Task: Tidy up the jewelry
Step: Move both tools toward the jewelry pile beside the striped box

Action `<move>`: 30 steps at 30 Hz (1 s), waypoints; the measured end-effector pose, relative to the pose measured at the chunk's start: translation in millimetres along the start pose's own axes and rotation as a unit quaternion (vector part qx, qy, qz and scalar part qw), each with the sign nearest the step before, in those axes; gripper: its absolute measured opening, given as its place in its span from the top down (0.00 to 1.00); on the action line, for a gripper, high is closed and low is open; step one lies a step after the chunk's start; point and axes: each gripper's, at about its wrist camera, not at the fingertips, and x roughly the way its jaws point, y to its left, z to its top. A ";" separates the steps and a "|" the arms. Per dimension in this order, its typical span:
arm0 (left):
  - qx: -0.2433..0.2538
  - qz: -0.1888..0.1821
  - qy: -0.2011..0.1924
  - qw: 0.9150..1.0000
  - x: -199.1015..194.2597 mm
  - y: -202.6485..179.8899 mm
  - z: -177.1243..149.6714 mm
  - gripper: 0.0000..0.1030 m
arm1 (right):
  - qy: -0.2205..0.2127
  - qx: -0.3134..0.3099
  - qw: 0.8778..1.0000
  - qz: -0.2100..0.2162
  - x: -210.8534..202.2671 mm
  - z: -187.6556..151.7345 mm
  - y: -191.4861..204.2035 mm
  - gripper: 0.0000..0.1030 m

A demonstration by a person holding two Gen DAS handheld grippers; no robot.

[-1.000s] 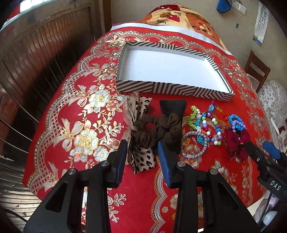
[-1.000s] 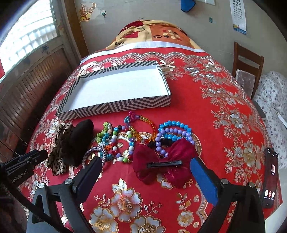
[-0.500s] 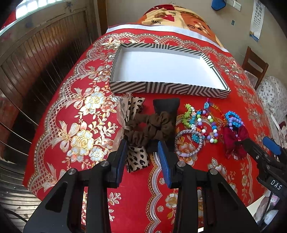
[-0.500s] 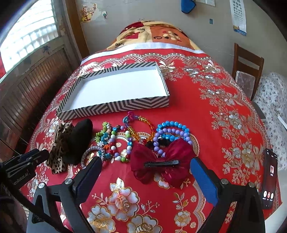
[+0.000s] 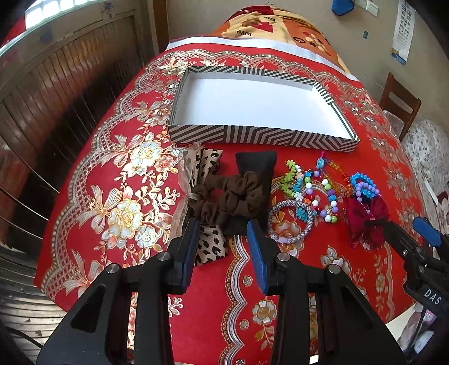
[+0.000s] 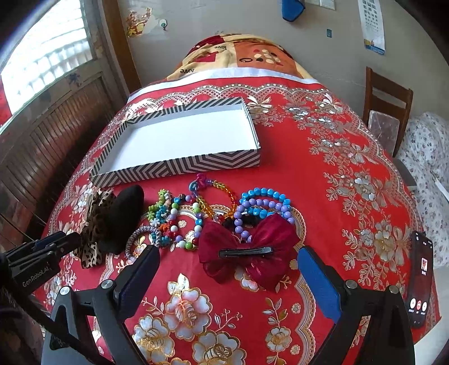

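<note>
Room: plaster wall at the back with a calendar (image 6: 372, 25) hung on it, a wooden chair (image 6: 387, 112) at the right, slatted brown wood panelling under a bright window at the left.
Surface: a table under a glossy red tablecloth (image 6: 322, 174) printed with gold and silver flowers and scalloped lace-like borders; a folded orange blanket lies at its far end.
Box: a shallow rectangular tray (image 5: 252, 137) of card, black-and-white chevron stripes outside, plain white inside, nothing in it.
Hair pieces, left: a leopard-print fabric bow (image 5: 209, 247) with a sheer ribbon, a matte black felt piece (image 5: 254, 162) just beside it, and a ruffled brown scrunchie (image 5: 230, 199) lying across both.
Beads, middle: a woven silver-grey ring bracelet (image 5: 289, 220) and strands of round plastic beads (image 5: 314, 188) in green, white, purple and amber, tangled together and touching.
Beads, right: blue and lilac bead bracelets (image 6: 263, 205) stacked in loops.
Red bow: a dark crimson gauzy bow (image 6: 248, 250) with a black metal clip across its middle, overlapping the lilac beads.
Phone: a black handset (image 6: 421, 278), screen lit, near the right table edge.
Left gripper (image 5: 223, 238): tongs parted a little, empty, tips over the near edge of the scrunchie and leopard bow.
Right gripper (image 6: 226, 269): tongs spread wide, empty, one tip on each side of the crimson bow, not touching it.
</note>
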 end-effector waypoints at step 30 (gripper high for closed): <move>-0.057 -0.011 0.020 0.998 -11.5 49.3 -9.4 0.67 | -0.019 -0.036 0.999 0.027 -17.0 -1.9 -0.8 0.05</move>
